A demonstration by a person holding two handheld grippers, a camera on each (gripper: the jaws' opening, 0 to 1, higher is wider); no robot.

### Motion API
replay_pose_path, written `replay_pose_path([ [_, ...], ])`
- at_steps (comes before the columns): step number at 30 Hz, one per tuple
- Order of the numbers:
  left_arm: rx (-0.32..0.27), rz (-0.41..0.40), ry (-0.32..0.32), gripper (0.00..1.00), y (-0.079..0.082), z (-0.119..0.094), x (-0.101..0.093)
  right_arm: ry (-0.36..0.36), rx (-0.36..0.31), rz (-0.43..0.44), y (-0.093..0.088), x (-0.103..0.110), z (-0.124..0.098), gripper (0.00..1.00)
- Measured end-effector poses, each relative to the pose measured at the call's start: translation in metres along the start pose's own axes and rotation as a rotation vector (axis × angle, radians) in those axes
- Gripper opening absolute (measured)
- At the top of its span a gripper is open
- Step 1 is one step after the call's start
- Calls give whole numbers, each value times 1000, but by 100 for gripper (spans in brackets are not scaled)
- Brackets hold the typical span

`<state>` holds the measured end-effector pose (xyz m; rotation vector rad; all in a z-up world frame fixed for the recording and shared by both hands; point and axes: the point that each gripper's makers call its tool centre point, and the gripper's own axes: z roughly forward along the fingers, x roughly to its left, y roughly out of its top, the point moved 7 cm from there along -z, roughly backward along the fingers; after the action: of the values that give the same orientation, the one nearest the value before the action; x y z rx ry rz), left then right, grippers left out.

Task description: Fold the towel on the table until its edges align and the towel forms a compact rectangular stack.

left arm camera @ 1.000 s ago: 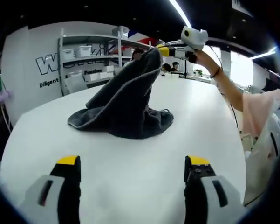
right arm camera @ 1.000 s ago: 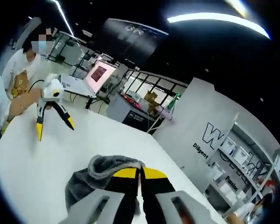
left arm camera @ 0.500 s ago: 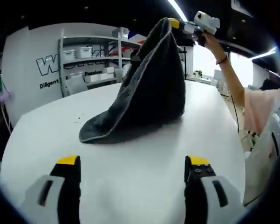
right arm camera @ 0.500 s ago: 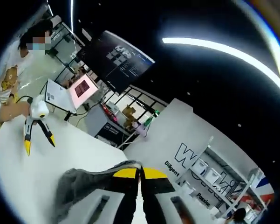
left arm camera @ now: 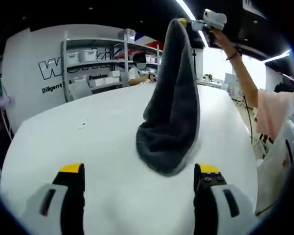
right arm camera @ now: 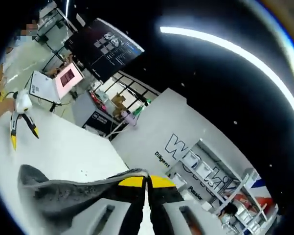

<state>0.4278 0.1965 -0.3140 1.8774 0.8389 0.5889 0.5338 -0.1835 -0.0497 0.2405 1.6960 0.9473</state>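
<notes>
The towel (left arm camera: 172,112), dark grey, hangs in the centre of the left gripper view, pinched at its top corner by the right gripper (left arm camera: 184,22) at the upper right of that frame. From that pinch the cloth falls in a long, narrowing drape that widens into a rounded, bunched lower end just above the middle of the frame, low over the white table (left arm camera: 88,142); whether that end touches the surface cannot be told. A person's hand (left arm camera: 214,34) and bare forearm run down from the raised gripper toward the right edge, with a dark band at the wrist.

In the right gripper view, the right gripper (right arm camera: 147,182) shows its yellow-tipped jaws pressed together at the bottom centre, clamped on the towel's edge, and the towel (right arm camera: 73,192) stretches away from them toward the lower left as a flattened grey sheet with a pale hem along its upper edge. Beyond it the table (right arm camera: 63,147) spreads to the left.

The left gripper (left arm camera: 139,174) sits at the bottom of its own view with its jaws spread wide apart and nothing between them, low over the table. It appears again as a small white body with two splayed yellow-tipped prongs at the left edge of the right gripper view (right arm camera: 22,131).

Farther out, a white wall with dark lettering (left arm camera: 49,68) and shelving with bins (left arm camera: 95,61) fill the upper left of the left gripper view.
</notes>
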Motion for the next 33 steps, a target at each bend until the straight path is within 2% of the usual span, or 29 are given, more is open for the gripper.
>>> replay_pose_path([
  [5, 2, 2, -2, 97, 0, 1, 0, -6, 223, -1, -75, 4, 34, 2],
  [9, 9, 5, -7, 97, -1, 1, -1, 2, 364, 11, -127, 9, 53, 2],
  [13, 10, 12, -6, 97, 0, 1, -2, 52, 467, 46, -178, 26, 69, 2],
  [15, 10, 13, -8, 97, 0, 1, -2, 62, 512, 48, -198, 37, 72, 2],
  [16, 12, 14, -9, 97, -1, 2, -2, 65, 521, 49, -202, 38, 73, 2],
  [18, 20, 16, -9, 97, -2, 3, -2, 87, 587, 45, -226, 47, 77, 2],
  [25, 24, 17, -9, 97, -2, 3, -3, 135, 655, 75, -270, 73, 85, 2],
  [29, 25, 22, -13, 97, -2, 3, -4, 164, 684, 87, -283, 84, 86, 2],
  [33, 25, 19, -12, 97, -2, 3, -4, 171, 689, 107, -287, 86, 85, 3],
])
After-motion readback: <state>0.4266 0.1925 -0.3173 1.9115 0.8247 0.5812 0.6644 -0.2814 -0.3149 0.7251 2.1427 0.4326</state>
